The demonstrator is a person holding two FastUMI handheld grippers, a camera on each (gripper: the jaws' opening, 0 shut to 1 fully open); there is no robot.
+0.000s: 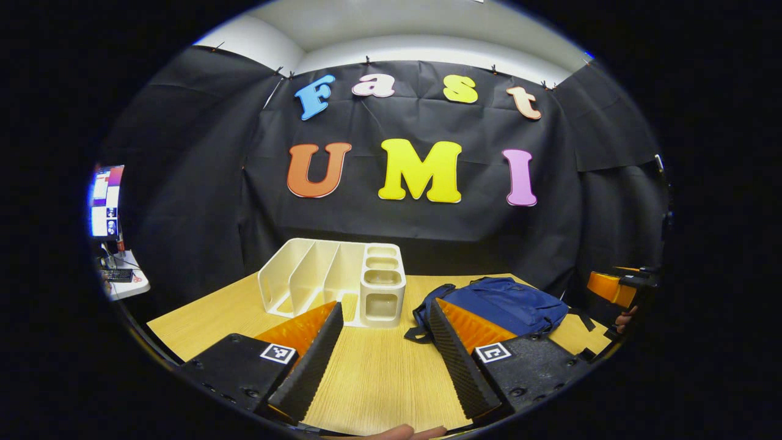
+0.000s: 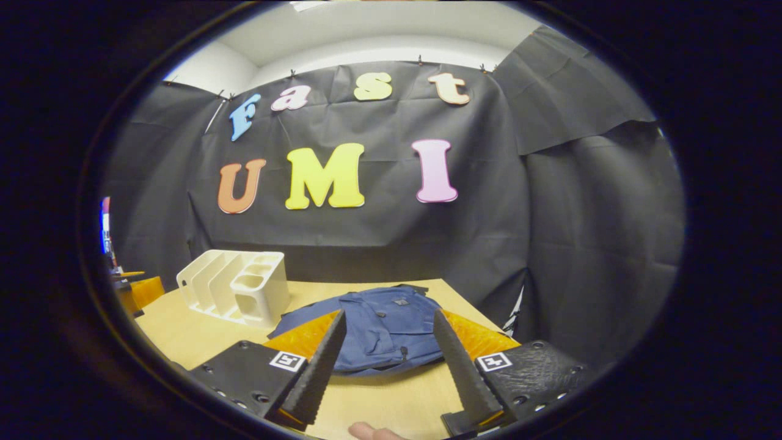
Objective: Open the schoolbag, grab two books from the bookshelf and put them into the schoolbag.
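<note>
Left claw (image 1: 382, 354) spread, empty, hovering before white bookshelf (image 1: 333, 282), no books visible | right claw (image 2: 388, 360) spread, empty, aimed at flat blue schoolbag (image 2: 382, 327) on tabletop (image 1: 379, 379), likely to open it first

Wooden table (image 1: 379, 373), monitor (image 1: 105, 200) (far left), side desk (image 1: 125, 282)

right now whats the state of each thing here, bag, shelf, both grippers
schoolbag: lying flat on the table, looks closed
bookshelf: upright on the table, slots look empty, no books visible
left gripper: open, holding nothing, above the table
right gripper: open, holding nothing, facing the schoolbag
</note>
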